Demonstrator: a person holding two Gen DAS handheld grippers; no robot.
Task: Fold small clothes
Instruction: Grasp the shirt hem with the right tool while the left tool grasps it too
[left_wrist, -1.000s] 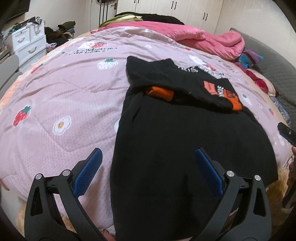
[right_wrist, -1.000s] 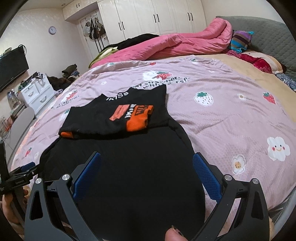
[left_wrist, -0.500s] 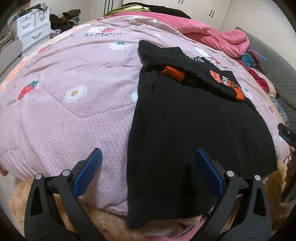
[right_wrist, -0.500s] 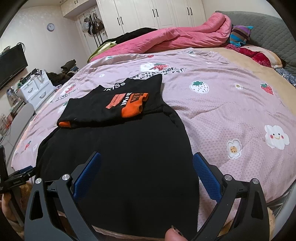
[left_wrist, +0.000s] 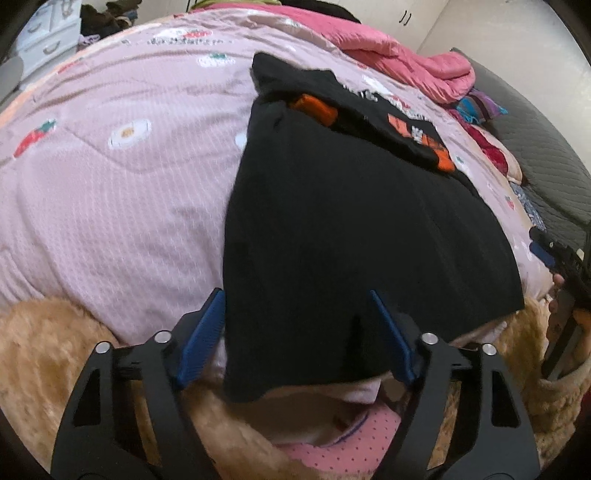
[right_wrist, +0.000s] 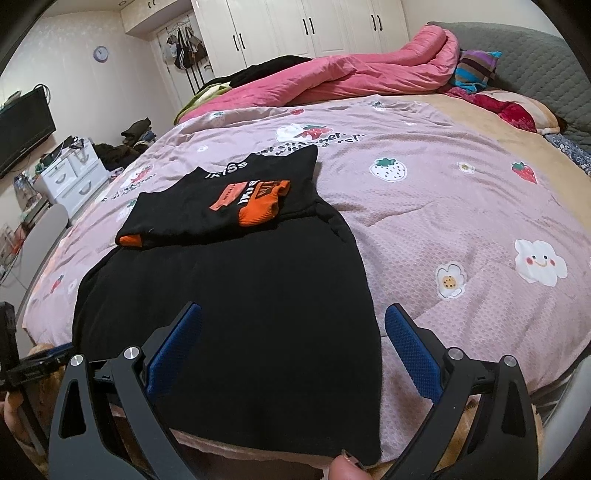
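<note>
Two hand-held grippers face one black garment (left_wrist: 351, 236) spread mid-frame on the pink bedspread (left_wrist: 110, 192). The left hand-held gripper (left_wrist: 295, 332), lower centre, has been closing, jaws straddling the hem corner without pressing. The right hand-held gripper (right_wrist: 293, 347) stands wide apart above the hem.

A black garment (right_wrist: 229, 317) lies spread flat on the bed, a folded black-and-orange top (right_wrist: 221, 203) overlapping its far end.

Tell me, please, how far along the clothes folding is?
Done: one folded top lies on the bedspread. In hand: the left gripper, its jaws just closing, straddles the black garment's near hem; the right gripper hangs open. Left: folding that garment.
</note>
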